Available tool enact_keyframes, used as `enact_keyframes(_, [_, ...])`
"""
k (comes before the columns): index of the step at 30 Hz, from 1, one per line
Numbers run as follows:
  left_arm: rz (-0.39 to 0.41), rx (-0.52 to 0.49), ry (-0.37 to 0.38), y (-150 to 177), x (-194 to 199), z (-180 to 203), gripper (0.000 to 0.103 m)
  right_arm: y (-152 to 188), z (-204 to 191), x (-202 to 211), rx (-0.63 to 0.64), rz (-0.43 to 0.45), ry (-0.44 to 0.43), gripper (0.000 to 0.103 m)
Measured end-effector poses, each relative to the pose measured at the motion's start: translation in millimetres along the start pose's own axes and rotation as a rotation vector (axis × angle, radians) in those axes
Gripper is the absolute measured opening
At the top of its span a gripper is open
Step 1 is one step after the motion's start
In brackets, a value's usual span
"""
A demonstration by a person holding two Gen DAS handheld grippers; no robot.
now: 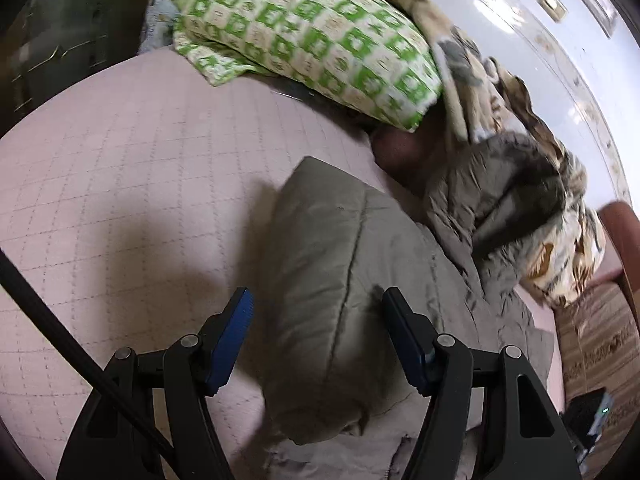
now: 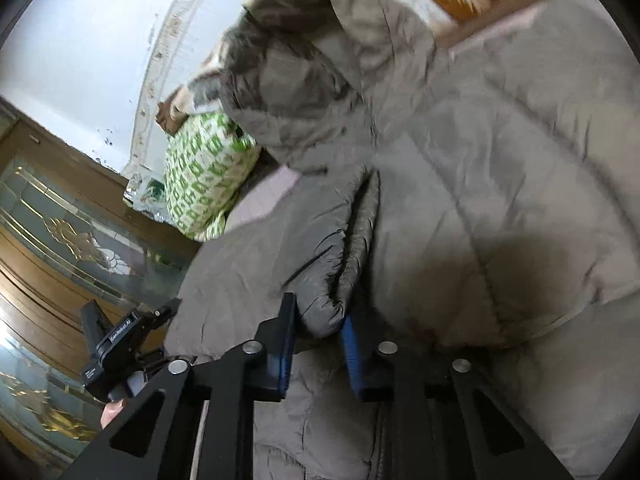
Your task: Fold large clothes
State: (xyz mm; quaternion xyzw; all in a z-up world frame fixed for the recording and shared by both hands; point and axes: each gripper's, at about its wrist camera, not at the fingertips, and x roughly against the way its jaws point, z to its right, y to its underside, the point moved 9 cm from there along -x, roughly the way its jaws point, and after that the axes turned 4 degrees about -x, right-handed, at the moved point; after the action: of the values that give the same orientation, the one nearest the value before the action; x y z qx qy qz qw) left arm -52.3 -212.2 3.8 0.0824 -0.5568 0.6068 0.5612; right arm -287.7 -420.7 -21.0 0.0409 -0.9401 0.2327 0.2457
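Note:
A large grey-brown padded coat (image 1: 344, 264) with a fur-trimmed hood (image 1: 516, 184) lies on a pink quilted bed (image 1: 120, 184). My left gripper (image 1: 316, 300) is open, its blue pads to either side of a folded-over part of the coat, just above it. In the right wrist view the coat (image 2: 500, 184) fills the frame. My right gripper (image 2: 320, 320) is shut on the coat's front edge by the zipper (image 2: 320, 300) and holds it lifted. The left gripper's body (image 2: 120, 340) shows at the lower left there.
A green-and-cream checked pillow (image 1: 304, 28) lies at the head of the bed. A leaf-patterned blanket (image 1: 560, 240) is bunched along the white wall (image 1: 500, 12). A dark wooden cabinet with glass doors (image 2: 60, 240) stands beside the bed.

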Motion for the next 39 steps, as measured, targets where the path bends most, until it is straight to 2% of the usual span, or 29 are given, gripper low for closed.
enact_keyframes(6, [-0.009, -0.051, 0.024, 3, -7, 22, 0.066, -27, -3, 37, 0.055, 0.121, 0.066, 0.020])
enact_keyframes(8, [-0.006, -0.066, 0.022, 3, -6, 27, 0.066, -37, 0, 49, 0.081, 0.161, 0.119, 0.020])
enact_keyframes(11, [0.009, -0.090, -0.018, 2, -5, 27, 0.066, -58, 14, 77, 0.117, 0.252, 0.240, 0.020])
enact_keyframes(14, [-0.005, -0.087, -0.014, 4, -9, 27, 0.066, -72, 30, 97, 0.130, 0.296, 0.322, 0.020])
enact_keyframes(19, [-0.048, -0.138, -0.044, 15, -23, 35, 0.066, -75, 52, 94, 0.083, 0.261, 0.363, 0.020])
enact_keyframes(23, [-0.057, -0.188, -0.076, 22, -28, 41, 0.066, -81, 59, 104, 0.083, 0.300, 0.424, 0.020])
enact_keyframes(25, [-0.062, -0.210, -0.092, 24, -30, 43, 0.066, -80, 64, 103, 0.086, 0.284, 0.443, 0.020])
enact_keyframes(31, [-0.094, -0.267, -0.161, 30, -40, 42, 0.067, -69, 93, 88, -0.008, 0.200, 0.455, 0.020])
enact_keyframes(39, [-0.102, -0.331, -0.225, 36, -45, 45, 0.071, -63, 101, 84, -0.017, 0.173, 0.479, 0.020])
